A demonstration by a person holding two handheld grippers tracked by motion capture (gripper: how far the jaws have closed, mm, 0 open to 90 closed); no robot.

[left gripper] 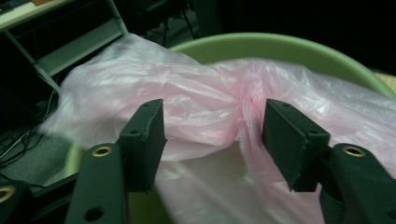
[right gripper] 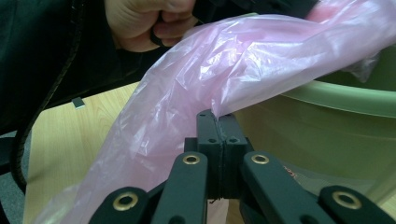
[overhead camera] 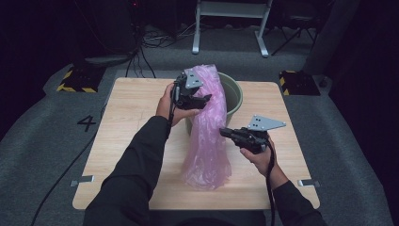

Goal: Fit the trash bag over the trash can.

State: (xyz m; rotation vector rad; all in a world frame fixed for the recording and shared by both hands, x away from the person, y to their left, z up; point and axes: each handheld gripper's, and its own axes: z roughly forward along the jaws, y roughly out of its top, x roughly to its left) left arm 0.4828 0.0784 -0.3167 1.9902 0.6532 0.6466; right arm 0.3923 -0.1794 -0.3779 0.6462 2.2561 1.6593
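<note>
i have the long, crinkled, translucent pink plastic bag point(overhead camera: 207, 136) draped from the rim of the round pale green plastic bucket point(overhead camera: 234, 92) down onto the light wooden tabletop point(overhead camera: 131, 113), its lower end lying on the wood near my side of the table and its upper end bunched over the bucket's near rim. my left gripper point(overhead camera: 200, 100) sits up at that rim, with the hand wrapped around its body; in the left gripper view point(left gripper: 212, 133) its two black jaws stand spread apart, with a gathered fold of the pink film between them, and the pads do not press on it. the green rim curves behind the film there. my right gripper point(overhead camera: 225, 133) is lower down, at the right edge of the bag about midway along its length, pointing leftward into the plastic. in the right gripper view point(right gripper: 218, 122) its jaws are pressed flat together, and the edge of the pink film meets their tips; it looks pinched there, though the layer is too thin for me to see it inside the seam. in that same view the bucket's wall fills the right side, the bag arches above the jaws, and the left hand point(right gripper: 149, 21) shows at the top, well beyond the bag.
</note>
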